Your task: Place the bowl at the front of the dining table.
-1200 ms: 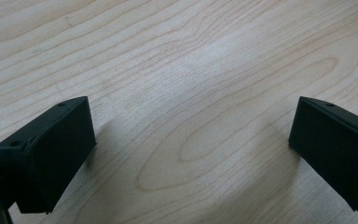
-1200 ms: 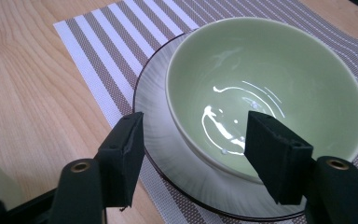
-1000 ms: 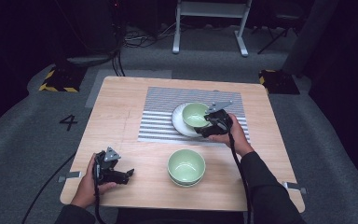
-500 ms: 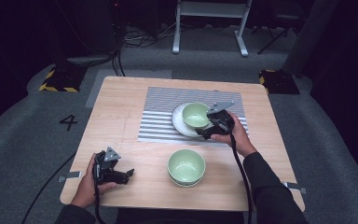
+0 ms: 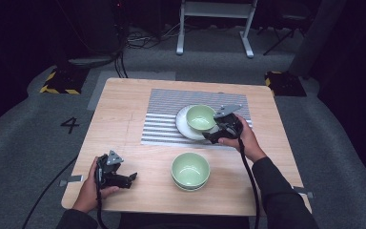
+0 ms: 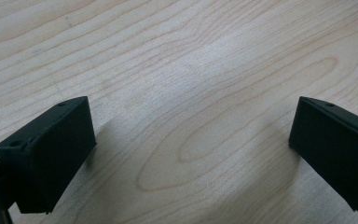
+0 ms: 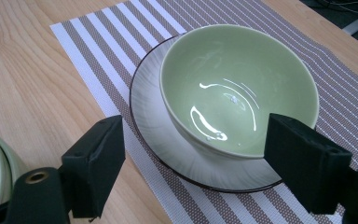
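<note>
Bowl [image 7: 235, 88], green, sits on my white plate [image 7: 168, 144] on the striped mat [image 5: 164, 121], just right of the middle of the high view. My right gripper [image 7: 196, 163] has just been opening, nothing pinched. Another green bowl [image 5: 190, 171] waits below. My left gripper [image 6: 191, 154], lower left, stands wide apart over bare table [image 6: 177, 70].

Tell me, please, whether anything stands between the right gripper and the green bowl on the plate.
Nothing visible does. The right gripper has open jaws just short of the bowl, which sits on the plate on the striped mat. Its near rim is free.
</note>
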Tool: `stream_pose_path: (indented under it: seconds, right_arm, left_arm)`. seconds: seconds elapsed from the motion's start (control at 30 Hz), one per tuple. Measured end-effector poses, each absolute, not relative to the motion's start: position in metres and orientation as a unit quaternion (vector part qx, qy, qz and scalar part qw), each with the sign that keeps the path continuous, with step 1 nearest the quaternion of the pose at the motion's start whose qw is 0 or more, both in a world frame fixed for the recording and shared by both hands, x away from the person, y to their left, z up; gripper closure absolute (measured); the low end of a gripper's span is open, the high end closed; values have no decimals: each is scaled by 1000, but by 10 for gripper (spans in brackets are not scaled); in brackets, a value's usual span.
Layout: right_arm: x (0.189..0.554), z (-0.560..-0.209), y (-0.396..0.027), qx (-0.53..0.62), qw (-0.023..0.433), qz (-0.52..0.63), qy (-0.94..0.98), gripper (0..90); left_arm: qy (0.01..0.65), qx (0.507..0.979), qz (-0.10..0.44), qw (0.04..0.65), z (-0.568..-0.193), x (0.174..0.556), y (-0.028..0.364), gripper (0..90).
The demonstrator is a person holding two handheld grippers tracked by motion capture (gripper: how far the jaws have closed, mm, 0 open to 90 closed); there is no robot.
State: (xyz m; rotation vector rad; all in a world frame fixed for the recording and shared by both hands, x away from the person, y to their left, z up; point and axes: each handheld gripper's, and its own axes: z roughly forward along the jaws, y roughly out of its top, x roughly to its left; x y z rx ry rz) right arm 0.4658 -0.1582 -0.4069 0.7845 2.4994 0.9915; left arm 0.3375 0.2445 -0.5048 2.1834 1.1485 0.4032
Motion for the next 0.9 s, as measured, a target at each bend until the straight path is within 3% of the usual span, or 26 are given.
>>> stream_pose_path:
  seconds: [0.9]
  right_arm:
    - [439,-406,-171,261,185,322,891,207]
  left_arm:
    - [436,829,153,315,-505,338,244,3]
